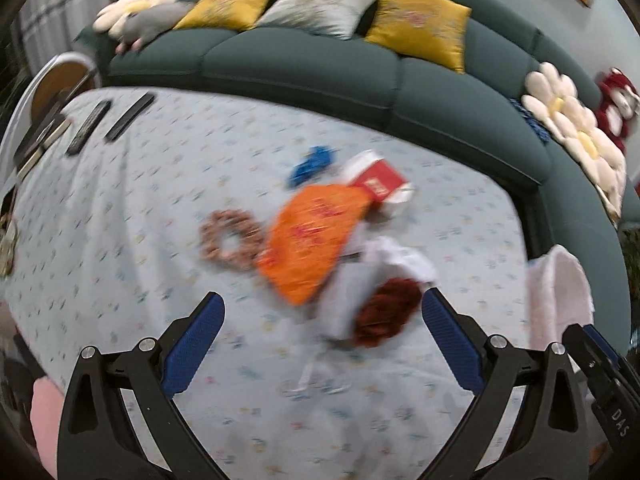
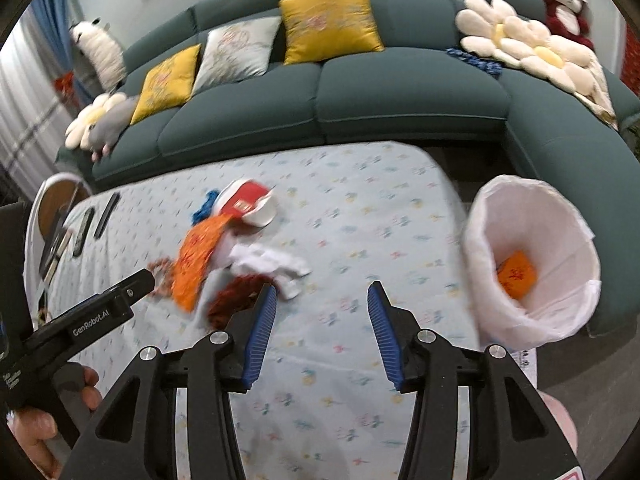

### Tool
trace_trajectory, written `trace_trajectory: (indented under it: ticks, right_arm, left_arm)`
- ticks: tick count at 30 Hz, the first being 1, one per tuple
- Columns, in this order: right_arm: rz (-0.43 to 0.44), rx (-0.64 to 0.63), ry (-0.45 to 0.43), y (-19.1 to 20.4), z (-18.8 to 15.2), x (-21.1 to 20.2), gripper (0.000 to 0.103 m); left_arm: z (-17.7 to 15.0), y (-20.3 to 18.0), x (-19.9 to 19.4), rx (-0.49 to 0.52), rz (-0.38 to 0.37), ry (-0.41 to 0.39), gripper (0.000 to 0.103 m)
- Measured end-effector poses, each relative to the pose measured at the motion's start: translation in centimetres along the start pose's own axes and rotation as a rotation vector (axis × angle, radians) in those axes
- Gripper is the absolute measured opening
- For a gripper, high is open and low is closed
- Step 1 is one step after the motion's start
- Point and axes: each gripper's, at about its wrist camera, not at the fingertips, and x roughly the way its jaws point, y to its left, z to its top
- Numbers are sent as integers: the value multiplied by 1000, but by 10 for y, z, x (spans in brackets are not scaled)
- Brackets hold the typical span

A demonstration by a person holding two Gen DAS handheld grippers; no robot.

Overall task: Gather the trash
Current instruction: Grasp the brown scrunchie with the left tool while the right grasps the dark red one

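Observation:
A pile of litter lies on the light patterned tablecloth (image 1: 120,240): an orange wrapper (image 1: 312,240), a tipped red-and-white cup (image 1: 380,182), a blue scrap (image 1: 312,164), a crumpled white tissue (image 1: 396,258), a brownish ring (image 1: 232,240) and a dark red bundle (image 1: 386,312). My left gripper (image 1: 322,300) is open wide just short of the pile, with the dark red bundle by its right finger. My right gripper (image 2: 322,290) is open over bare cloth, with nothing between its fingers, right of the pile (image 2: 200,264). The white-lined bin (image 2: 532,260) stands at the table's right end and holds an orange packet (image 2: 516,274).
A dark green sofa (image 2: 400,92) with yellow and grey cushions wraps the far and right sides. Two black remotes (image 1: 108,120) and books lie at the table's far left, beside a round side table (image 2: 56,196). A hand (image 2: 40,420) holds the left tool.

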Motion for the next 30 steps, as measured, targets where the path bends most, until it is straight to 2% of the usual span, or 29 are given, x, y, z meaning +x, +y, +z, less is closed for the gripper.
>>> trace_trajectory:
  ticks: [7,12,18,21,30]
  right_arm:
    - [17,-46,58,37,-10,29,47]
    - [30,-45,103,51,-11,54,47]
    - [29,-46,165,70,-14,89,47]
    - [31,-40,189,78,-13,105,47]
    - [40,-43,267,101,-17,146,46]
  left_arm:
    - [-2,60,18,-81,63,32,94]
    - [8,89,38,-116,100,55,94]
    - [26,109,74,-133,110,96,91]
    - [35,115,94,-140,113,125,88]
    - [42,115,142,-124,83,210,62]
